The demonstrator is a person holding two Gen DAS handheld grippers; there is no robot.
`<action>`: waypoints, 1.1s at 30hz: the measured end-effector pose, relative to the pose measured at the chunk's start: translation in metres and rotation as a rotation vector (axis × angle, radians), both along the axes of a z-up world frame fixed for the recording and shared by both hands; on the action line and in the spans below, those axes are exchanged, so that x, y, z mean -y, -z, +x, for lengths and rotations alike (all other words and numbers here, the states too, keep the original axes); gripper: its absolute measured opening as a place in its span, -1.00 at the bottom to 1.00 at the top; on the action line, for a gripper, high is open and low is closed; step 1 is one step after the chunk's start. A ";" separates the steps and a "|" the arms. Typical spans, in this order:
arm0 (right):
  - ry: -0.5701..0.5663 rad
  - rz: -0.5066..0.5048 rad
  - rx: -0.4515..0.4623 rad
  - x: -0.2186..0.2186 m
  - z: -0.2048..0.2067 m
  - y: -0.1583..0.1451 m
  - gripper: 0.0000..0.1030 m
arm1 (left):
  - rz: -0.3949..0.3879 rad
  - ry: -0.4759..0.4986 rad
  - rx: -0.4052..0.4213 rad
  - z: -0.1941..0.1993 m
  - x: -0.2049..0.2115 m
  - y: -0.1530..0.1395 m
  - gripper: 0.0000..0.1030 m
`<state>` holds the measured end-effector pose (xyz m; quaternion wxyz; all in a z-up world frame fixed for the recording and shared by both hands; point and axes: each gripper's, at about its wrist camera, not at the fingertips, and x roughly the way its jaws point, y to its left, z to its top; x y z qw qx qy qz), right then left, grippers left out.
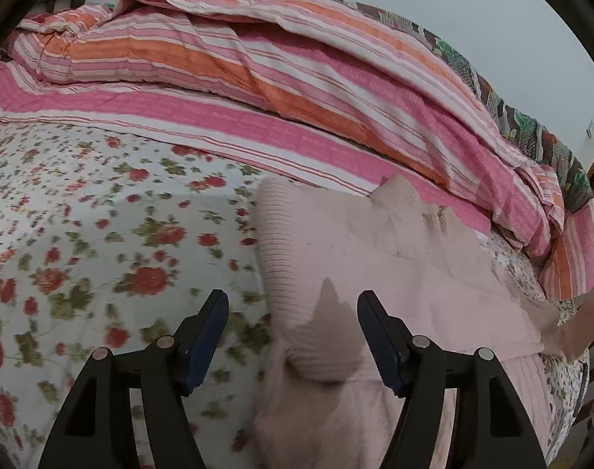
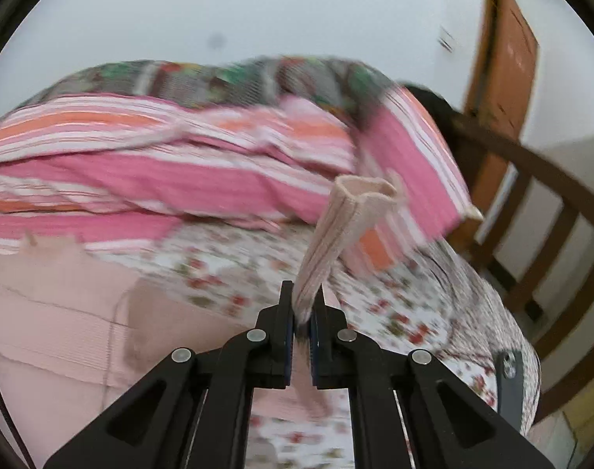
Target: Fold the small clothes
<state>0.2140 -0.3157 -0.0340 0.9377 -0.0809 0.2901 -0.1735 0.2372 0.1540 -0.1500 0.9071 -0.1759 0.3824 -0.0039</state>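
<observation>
The pink sweater (image 1: pixel 394 258) lies lengthwise toward the bed's (image 1: pixel 81 215) far edge; the left gripper (image 1: pixel 293 305) hangs released above it, while the right gripper (image 2: pixel 304 305), angled downward, pinches its cuff (image 2: pixel 347 222).

No readable text, labels or numbers — bedding, garment and wall all unmarked

A pale pink ribbed knit garment (image 1: pixel 379 258) is spread, partly folded and rumpled, on the floral bedsheet; its ribbed cuff (image 2: pixel 347 219) is lifted upright, pinched at its base.
</observation>
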 end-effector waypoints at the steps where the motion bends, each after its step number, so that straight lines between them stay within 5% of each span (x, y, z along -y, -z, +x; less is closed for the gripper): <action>1: -0.031 -0.009 0.009 -0.018 0.000 -0.004 -0.88 | 0.000 -0.007 0.006 -0.004 -0.004 -0.001 0.30; 15: -0.438 0.050 0.000 -0.260 0.027 0.002 -0.89 | -0.085 -0.099 0.037 -0.027 -0.069 -0.013 0.31; 24: -0.563 0.145 -0.185 -0.355 0.054 0.078 -0.85 | -0.093 -0.130 0.029 -0.031 -0.085 -0.011 0.31; 27: -0.611 0.153 -0.252 -0.367 0.058 0.102 -0.64 | -0.081 -0.123 0.031 -0.029 -0.084 -0.012 0.31; 30: -0.692 0.198 -0.362 -0.373 0.059 0.116 -0.06 | -0.067 -0.111 0.036 -0.027 -0.078 -0.012 0.31; 33: -0.737 0.259 -0.361 -0.361 0.051 0.107 -0.02 | -0.082 -0.083 0.040 -0.025 -0.071 -0.011 0.31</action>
